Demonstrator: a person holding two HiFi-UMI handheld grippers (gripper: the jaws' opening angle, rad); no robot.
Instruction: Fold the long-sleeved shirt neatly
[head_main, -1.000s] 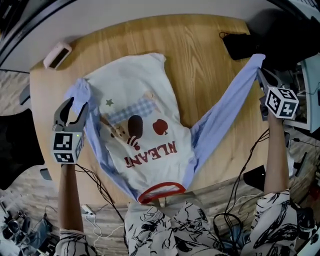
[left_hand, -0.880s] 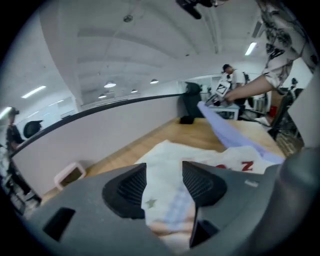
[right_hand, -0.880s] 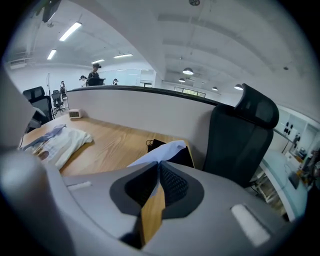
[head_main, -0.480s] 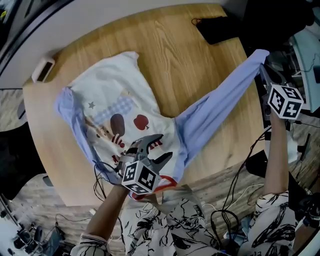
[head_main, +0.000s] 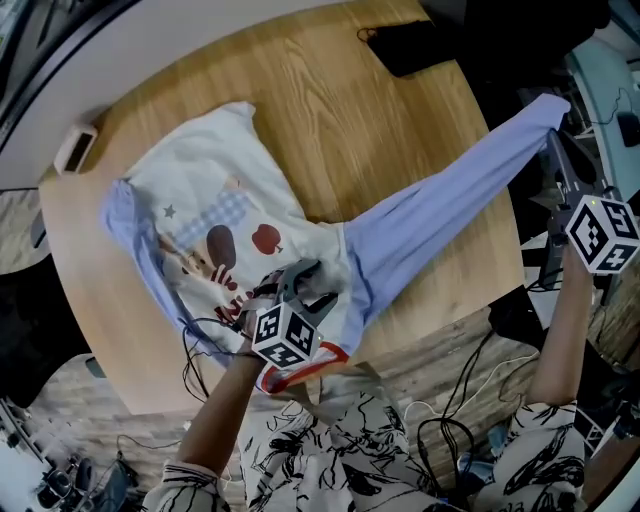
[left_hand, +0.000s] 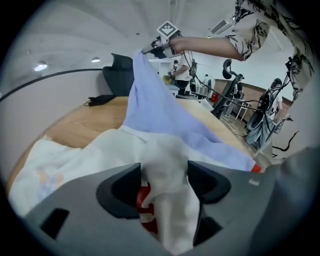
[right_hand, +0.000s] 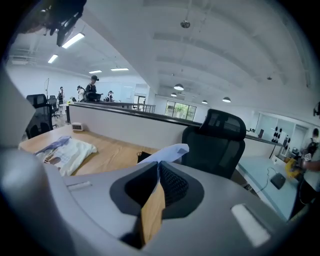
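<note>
From the head view, the long-sleeved shirt (head_main: 215, 215) lies front-up on the round wooden table (head_main: 330, 120), its collar towards the person. The step in hand looks like the sleeve fold. The right gripper (head_main: 556, 150) has the blue right sleeve (head_main: 450, 205) drawn out taut past the table edge. The left gripper (head_main: 305, 290) is planted on the chest near the collar and hides most of the red lettering, so I can't read it. A star, a checked patch and an apple print show, and the cubes carry only square markers. In the left gripper view the jaws, which have just been opening, stand fairly wide with a hump of cream cloth (left_hand: 167, 165) between them. It looks nudged in rather than clamped, and a scrap of red print shows beneath. In the right gripper view the jaws are nearly together, pinching the sleeve's pale blue cuff (right_hand: 172, 150), and no writing shows. Next, I'd judge, the left gripper must pin the shoulder while the right carries the sleeve across the body.
</note>
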